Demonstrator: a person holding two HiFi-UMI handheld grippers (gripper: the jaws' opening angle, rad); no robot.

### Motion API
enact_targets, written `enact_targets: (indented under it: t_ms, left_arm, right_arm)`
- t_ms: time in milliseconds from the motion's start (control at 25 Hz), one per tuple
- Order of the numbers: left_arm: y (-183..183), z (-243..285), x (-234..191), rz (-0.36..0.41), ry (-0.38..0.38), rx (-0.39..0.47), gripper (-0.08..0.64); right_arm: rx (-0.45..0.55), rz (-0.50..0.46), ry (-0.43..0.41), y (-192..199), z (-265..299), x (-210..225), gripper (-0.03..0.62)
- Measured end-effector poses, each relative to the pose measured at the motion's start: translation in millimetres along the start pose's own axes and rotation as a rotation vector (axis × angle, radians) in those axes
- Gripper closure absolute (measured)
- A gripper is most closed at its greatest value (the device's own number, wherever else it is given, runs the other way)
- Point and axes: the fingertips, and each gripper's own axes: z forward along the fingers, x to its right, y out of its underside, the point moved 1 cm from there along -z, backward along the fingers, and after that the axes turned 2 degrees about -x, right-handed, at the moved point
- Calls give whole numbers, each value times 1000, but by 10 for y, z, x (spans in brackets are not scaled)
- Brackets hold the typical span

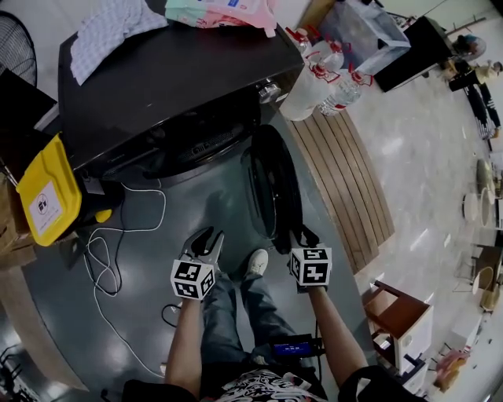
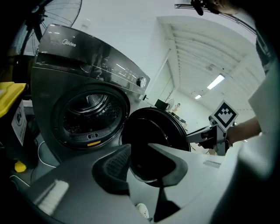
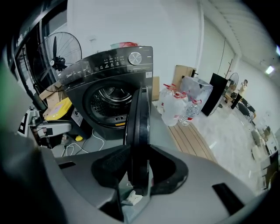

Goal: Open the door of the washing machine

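A dark grey front-loading washing machine (image 1: 173, 71) stands ahead with its drum opening (image 2: 87, 111) uncovered. Its round black door (image 1: 275, 184) is swung out toward me, edge-on in the right gripper view. My right gripper (image 3: 139, 164) straddles the door's rim (image 3: 139, 127), one pad pressed against each side. It also shows at the door's near edge in the head view (image 1: 302, 233). My left gripper (image 1: 206, 238) hangs left of the door, over the grey floor. In the left gripper view its jaws (image 2: 139, 151) stand open with nothing between them, and the door (image 2: 153, 140) lies beyond.
A yellow container (image 1: 49, 192) and loose white cable (image 1: 110, 259) lie left of the machine. Water bottles (image 1: 326, 82) and a wooden slat platform (image 1: 346, 180) are to its right. Cloth (image 1: 110, 27) and a pink pack (image 1: 224, 12) rest on top. My shoe (image 1: 256, 261) is below the door.
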Motion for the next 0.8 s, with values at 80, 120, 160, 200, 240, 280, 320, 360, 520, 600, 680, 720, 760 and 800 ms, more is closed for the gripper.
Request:
enact_targets:
  t_ms: [80,120,160,200,240,280,320,360,520,600,680,720,760,800]
  left_arm:
    - [-27,21,58,-2,-9,10,443]
    - [-42,20,84,-3,-15,16,445]
    - [-62,13,105,-5,-22,22,445]
    - [-87,1,123,-6,-30,28,445]
    - [-121,-17,146,-9,-40,35,445]
    - [-166,-46,178,-13,-50,44,445]
    - [-231,-92,223,-17,-60,55,445]
    - [-321,-159,275,-18,-71,71,445]
    - [-897,-567,434,8,-148,168,457]
    - [-1242,-805,506,20,-193,228,477]
    - [-1579,-1060,600,26,-224,294,489]
    - [-1733,-1178,648,29,-239,323,494]
    - [-1864,-1282,697,35,-254,348,502]
    - [-1965,-1366,745,41,-268,368,509]
  right_arm:
    - [0,-9,3,6,5,89,460]
    - [-6,-12,-1,11,12,113,460]
    - [-13,-12,-8,12,21,127,460]
    - [-14,-11,-15,2,20,135,460]
    - [0,-12,-19,-31,-6,144,464]
    - [33,-20,-19,-94,-75,156,464]
    - [80,-33,-19,-184,-190,165,456]
    - [131,-43,-23,-291,-340,163,441]
    - [335,-24,-122,-847,-1031,1,506]
    - [434,-7,-190,-1145,-1377,-114,587]
    - [508,-3,-240,-1389,-1685,-230,589]
    - [535,-5,-256,-1486,-1811,-281,589]
    - [557,-6,-269,-1561,-1917,-322,589]
    - [576,-7,-278,-1610,-2003,-354,589]
